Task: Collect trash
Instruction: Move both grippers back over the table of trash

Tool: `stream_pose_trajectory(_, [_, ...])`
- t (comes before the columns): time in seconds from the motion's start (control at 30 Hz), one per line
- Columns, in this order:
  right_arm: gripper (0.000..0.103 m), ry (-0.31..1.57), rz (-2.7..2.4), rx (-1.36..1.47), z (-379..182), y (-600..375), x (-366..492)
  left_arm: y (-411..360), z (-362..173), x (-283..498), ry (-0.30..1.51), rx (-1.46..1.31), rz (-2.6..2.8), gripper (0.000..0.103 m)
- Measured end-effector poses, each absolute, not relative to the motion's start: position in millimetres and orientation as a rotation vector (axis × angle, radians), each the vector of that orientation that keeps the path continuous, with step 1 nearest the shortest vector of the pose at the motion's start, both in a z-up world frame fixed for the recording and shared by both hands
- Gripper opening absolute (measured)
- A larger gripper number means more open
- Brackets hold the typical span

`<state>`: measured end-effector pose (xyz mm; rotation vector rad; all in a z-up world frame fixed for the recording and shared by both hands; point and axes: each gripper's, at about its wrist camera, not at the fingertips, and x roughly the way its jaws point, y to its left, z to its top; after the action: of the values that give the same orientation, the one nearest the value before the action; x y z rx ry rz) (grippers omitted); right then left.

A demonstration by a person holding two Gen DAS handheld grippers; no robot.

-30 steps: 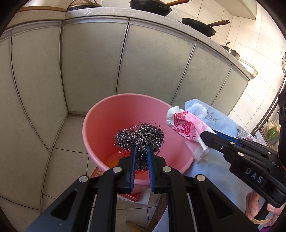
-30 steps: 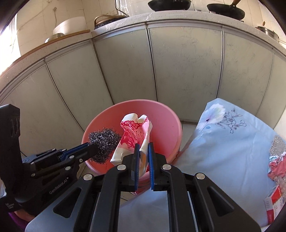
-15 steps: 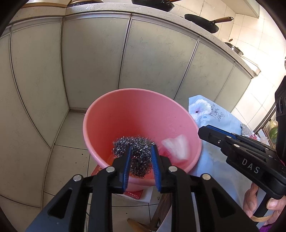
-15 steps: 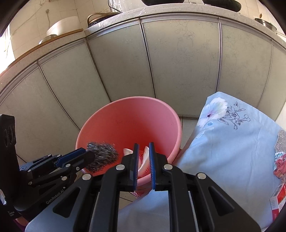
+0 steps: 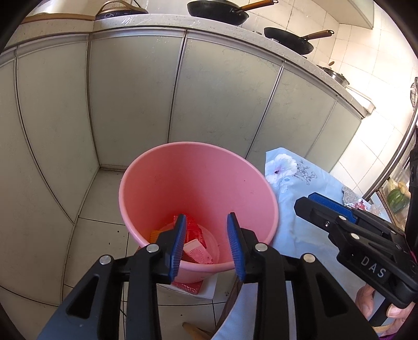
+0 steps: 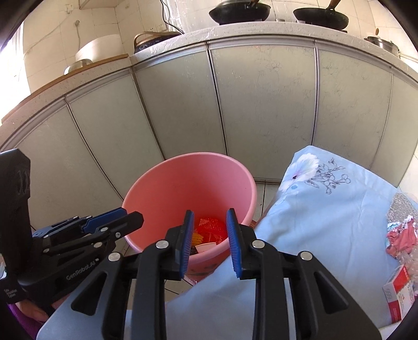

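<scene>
1. Pink plastic bucket (image 5: 198, 183) on the tiled floor (image 5: 102, 198), just before grey cabinet doors (image 5: 130, 91); also seen from the right wrist (image 6: 190, 188).
2. Red and orange wrappers (image 5: 192, 230) plus a pale pink box-like piece (image 5: 196, 252) at the bucket's bottom; exact kinds hard to tell, half hidden by the fingers.
3. Left hand-held gripper (image 5: 206, 243) above the bucket's near rim, jaws spread wide, nothing between the blue pads (image 5: 177, 243).
4. Right hand-held gripper (image 6: 210, 240) likewise parted and empty, over the near rim where bucket meets cloth; from the left wrist, visible at right (image 5: 339, 222).
5. Light blue flowered cloth (image 6: 326, 209) covering a surface right of the bucket, its edge touching the rim.
6. More trash at the cloth's far right: crumpled pink and silver scraps (image 6: 399, 230) and a red-and-white carton (image 6: 397, 293).
7. Two black pans (image 5: 216, 11) on the worktop (image 5: 146, 22) above the cabinets.
</scene>
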<state>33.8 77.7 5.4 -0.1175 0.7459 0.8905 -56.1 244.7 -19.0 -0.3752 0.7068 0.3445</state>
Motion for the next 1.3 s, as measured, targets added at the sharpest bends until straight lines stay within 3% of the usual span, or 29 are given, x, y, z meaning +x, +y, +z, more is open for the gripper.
stream_pose_trajectory(1.03, [0.027,0.599,0.657,-0.051,35,-98,2,113,19,-32,0.698,-0.221,0.078,0.032])
stream_pose_trajectory(1.1, [0.029,0.596,0.635,-0.045,33,-109,1,104,17,-28,0.706,-0.212,0.059,0.032])
stream_pose_trajectory(1.17, [0.041,0.591,0.618,-0.032,32,-120,0,95,16,-23,0.716,-0.202,0.043,0.032])
stream_pose_trajectory(1.3, [0.043,0.572,0.577,-0.020,30,-141,0,80,15,-16,0.725,-0.185,0.017,0.040])
